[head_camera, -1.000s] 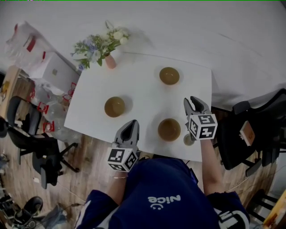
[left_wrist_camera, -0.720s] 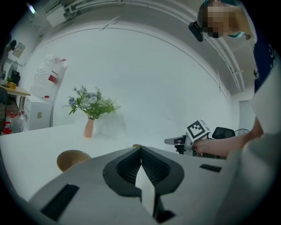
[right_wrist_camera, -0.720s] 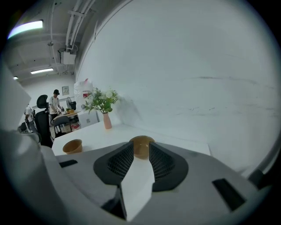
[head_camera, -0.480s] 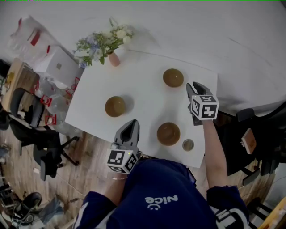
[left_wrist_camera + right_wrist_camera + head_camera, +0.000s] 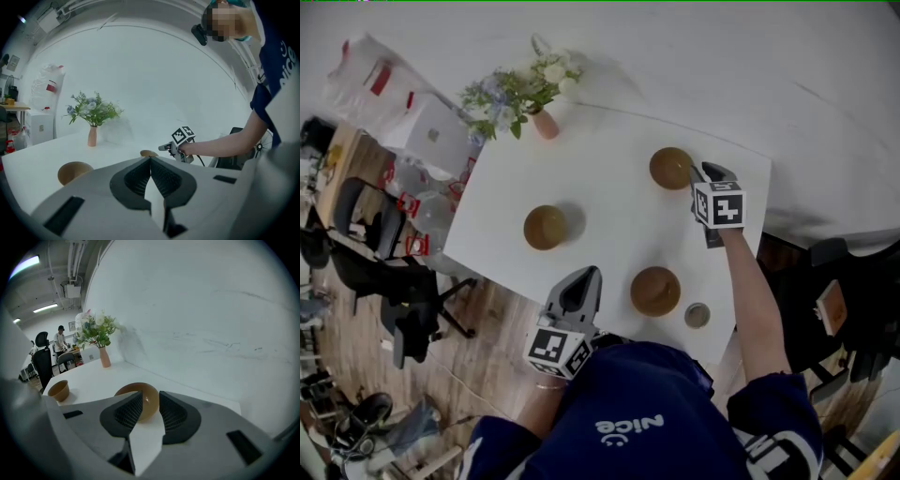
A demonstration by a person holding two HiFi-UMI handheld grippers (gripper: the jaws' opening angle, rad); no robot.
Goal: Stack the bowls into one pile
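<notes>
Head view: white table carries three brown bowls, all apart, none stacked: far bowl, left bowl, near bowl. Right gripper sits just right of the far bowl. Left gripper is over the near table edge. Flower vase at far left corner; small round cup right of near bowl. Right gripper view alone shows its jaws spread, far bowl seen through the gap. Left gripper view alone shows its jaws pressed together, empty; near bowl hidden there.
</notes>
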